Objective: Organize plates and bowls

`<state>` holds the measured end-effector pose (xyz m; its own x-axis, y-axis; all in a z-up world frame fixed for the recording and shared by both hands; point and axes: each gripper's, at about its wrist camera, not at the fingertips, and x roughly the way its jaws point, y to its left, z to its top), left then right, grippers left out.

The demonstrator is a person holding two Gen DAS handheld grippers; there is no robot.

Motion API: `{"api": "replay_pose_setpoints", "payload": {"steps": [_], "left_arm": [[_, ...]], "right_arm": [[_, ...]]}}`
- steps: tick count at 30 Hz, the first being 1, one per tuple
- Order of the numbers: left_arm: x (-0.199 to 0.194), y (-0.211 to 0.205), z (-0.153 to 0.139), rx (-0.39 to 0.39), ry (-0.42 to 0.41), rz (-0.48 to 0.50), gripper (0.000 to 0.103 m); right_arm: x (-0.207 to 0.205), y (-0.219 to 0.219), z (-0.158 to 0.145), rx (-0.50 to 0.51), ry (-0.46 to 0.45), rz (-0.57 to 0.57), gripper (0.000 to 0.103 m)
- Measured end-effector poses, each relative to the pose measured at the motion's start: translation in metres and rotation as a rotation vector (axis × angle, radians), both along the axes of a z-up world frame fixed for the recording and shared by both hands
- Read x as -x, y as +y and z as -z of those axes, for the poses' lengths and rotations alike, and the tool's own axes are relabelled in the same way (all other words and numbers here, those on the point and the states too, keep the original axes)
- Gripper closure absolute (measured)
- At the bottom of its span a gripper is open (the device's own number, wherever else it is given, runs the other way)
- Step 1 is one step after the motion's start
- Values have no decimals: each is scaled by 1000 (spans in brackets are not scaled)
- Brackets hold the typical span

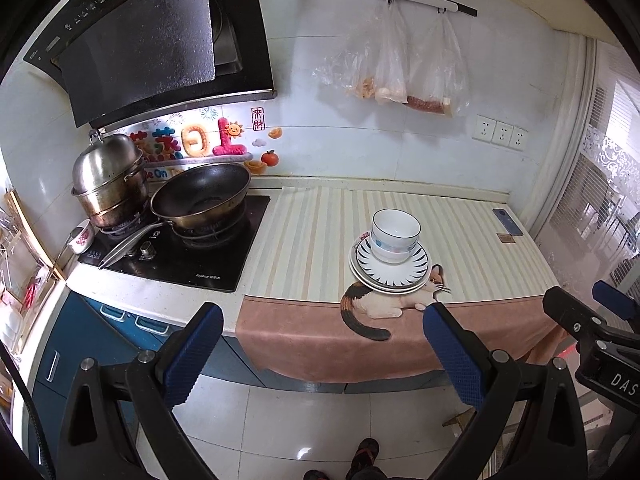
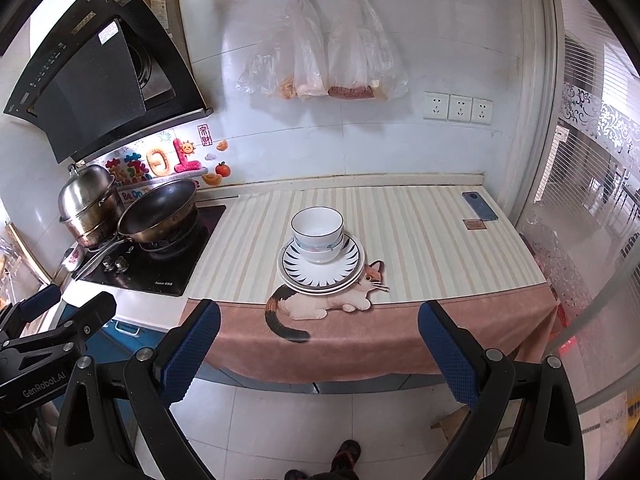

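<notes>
Standing centre frame in both views: bowls (image 2: 318, 236), nested, on a stack of plates (image 2: 322, 270), all on the bench (image 2: 420, 240) over a cat print.

Left tongs (image 1: 324, 316): gaping wide, empty, lower frame, well short of the bench edge.
Right tongs (image 2: 320, 316): likewise wide apart, empty, held back from the bench.

Wok (image 1: 202, 196) and steamer pot (image 1: 110, 178): left of frame, on the hob. Phone (image 2: 480, 206): right rear of bench.

Judgement: dishes look gathered already. For any further lift, close on a bowl rim squarely and steady the plates beneath, as glazed ware slips.
</notes>
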<state>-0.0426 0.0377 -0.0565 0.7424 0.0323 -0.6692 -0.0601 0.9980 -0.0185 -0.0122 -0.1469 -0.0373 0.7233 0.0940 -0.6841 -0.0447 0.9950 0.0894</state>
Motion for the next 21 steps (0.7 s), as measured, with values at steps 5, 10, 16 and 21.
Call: {"api": "replay_pose_setpoints", "payload": {"steps": [5, 10, 16, 21], "left_arm": [[3, 1, 0, 7, -8, -2, 0], [3, 4, -2, 7, -18, -2, 0], [5, 4, -3, 5, -22, -9, 0], [5, 3, -3, 0, -20, -5, 0]], "right_arm": [[4, 0, 1, 7, -1, 4, 2], [4, -2, 5, 7, 10, 11, 2], [4, -5, 8, 4, 18, 12, 2], [2, -6, 8, 7, 17, 11, 2]]}}
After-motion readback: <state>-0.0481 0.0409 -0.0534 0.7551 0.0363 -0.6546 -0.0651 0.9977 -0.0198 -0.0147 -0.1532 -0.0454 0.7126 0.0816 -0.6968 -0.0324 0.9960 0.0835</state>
